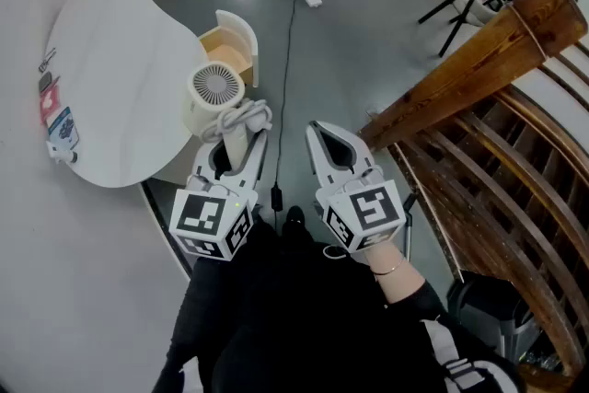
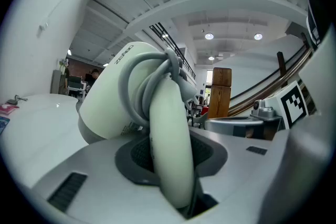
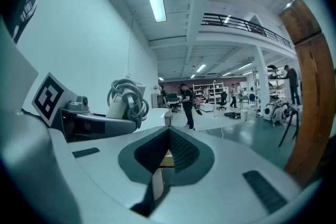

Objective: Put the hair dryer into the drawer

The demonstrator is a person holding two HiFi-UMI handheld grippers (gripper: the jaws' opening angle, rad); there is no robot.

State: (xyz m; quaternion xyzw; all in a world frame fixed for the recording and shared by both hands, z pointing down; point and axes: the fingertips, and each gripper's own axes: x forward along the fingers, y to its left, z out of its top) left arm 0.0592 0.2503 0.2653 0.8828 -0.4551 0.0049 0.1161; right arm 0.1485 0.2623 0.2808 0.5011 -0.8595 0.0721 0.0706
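Head view: left gripper [image 1: 236,141], jaws clamped on the handle of the hair dryer [image 1: 216,87]. The dryer is held in the air just beside the white table [image 1: 110,69], round rear grille facing up, grey cord [image 1: 250,117] coiled about the handle. An open drawer [image 1: 228,51] with a pale wood inside lies just beyond the dryer; only this view shows it plainly. Right gripper [image 1: 324,132] is alongside, jaws drawn together with nothing in them.

Left gripper view: dryer body and coiled cord fill the middle, and lettering on the body shows only here. The handle's lower end is buried between the jaws.

Right gripper view: jaw tips meet, leaving a thin slit; the tan patch seen through it cannot be identified. The dryer appears at left, partly cut off by the left gripper. Distant people [image 3: 186,105] show only here.
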